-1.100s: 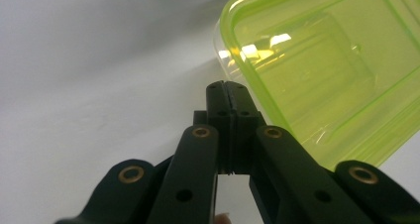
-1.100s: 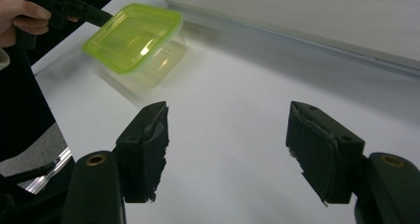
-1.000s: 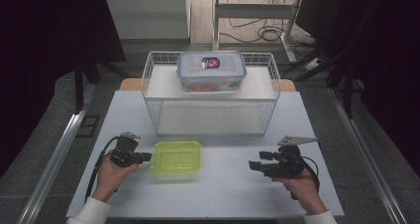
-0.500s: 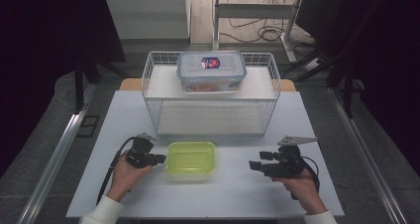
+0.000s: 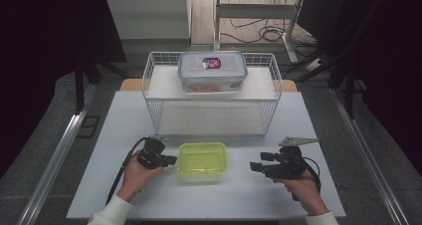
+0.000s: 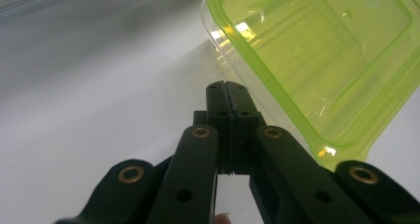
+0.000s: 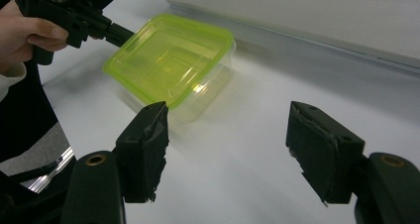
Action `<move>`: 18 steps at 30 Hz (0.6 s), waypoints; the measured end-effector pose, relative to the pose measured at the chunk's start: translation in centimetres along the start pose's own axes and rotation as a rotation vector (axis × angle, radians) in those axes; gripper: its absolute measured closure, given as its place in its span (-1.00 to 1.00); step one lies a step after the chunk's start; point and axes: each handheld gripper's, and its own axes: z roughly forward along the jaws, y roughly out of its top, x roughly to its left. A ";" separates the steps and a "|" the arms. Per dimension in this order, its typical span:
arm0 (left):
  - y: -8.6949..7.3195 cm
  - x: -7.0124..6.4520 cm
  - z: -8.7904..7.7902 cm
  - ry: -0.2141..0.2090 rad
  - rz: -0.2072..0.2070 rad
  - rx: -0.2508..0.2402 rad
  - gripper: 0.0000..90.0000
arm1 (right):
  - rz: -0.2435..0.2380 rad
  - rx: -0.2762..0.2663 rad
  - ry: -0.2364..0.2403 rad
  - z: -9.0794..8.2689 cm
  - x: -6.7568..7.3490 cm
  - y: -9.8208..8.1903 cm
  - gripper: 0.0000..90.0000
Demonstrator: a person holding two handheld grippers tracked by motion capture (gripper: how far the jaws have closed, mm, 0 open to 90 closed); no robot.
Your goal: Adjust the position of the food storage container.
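Container (image 5: 203, 158) pushed rightward — left claw (image 5: 171, 160) shut, following

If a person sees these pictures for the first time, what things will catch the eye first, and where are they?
The bright green box stands out first, on the white table near the front, between the two hands. The left gripper, jaws shut, has its tip at the box's left side, while the right gripper waits open to its right. Behind them a wire basket holds a clear lidded tub on its upper shelf.
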 end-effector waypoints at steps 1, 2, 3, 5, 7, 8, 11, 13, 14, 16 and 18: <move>0.1 0.0 0.1 -0.005 0.004 0.003 1.00 | -0.002 0.000 0.000 0.0 0.0 0.0 -0.27; 0.2 -0.1 0.3 -0.009 0.004 0.002 1.00 | -0.001 0.001 -0.001 0.0 -0.1 -0.1 -0.27; 0.3 -0.2 0.4 -0.010 0.002 -0.001 1.00 | -0.001 0.001 -0.001 0.0 -0.1 -0.1 -0.27; 0.3 -0.3 0.5 -0.011 0.004 0.000 1.00 | -0.002 0.001 -0.001 0.0 -0.1 -0.1 -0.27; 0.5 -0.5 0.7 -0.017 0.010 0.001 1.00 | -0.001 0.001 -0.002 0.1 -0.1 -0.1 -0.27; 0.5 -0.6 0.8 -0.018 0.010 0.001 1.00 | 0.000 0.002 -0.002 0.1 -0.1 -0.1 -0.27; 0.5 -0.6 0.7 -0.019 0.013 -0.005 1.00 | 0.002 0.002 -0.004 0.1 -0.1 -0.1 -0.27; 0.3 -0.5 0.3 -0.021 0.013 -0.019 0.97 | 0.004 -0.003 0.010 0.0 -0.1 -0.1 -0.27; 0.3 -0.5 -0.1 -0.016 0.013 -0.026 0.97 | 0.007 -0.006 0.019 -0.1 0.0 -0.1 -0.27; 0.0 -0.4 -1.0 -0.017 0.006 -0.055 0.95 | 0.002 -0.011 0.016 -0.1 0.0 -0.1 -0.27; -0.4 -0.6 -1.7 -0.004 -0.001 -0.078 0.80 | 0.006 -0.009 0.012 -0.1 0.0 -0.1 -0.27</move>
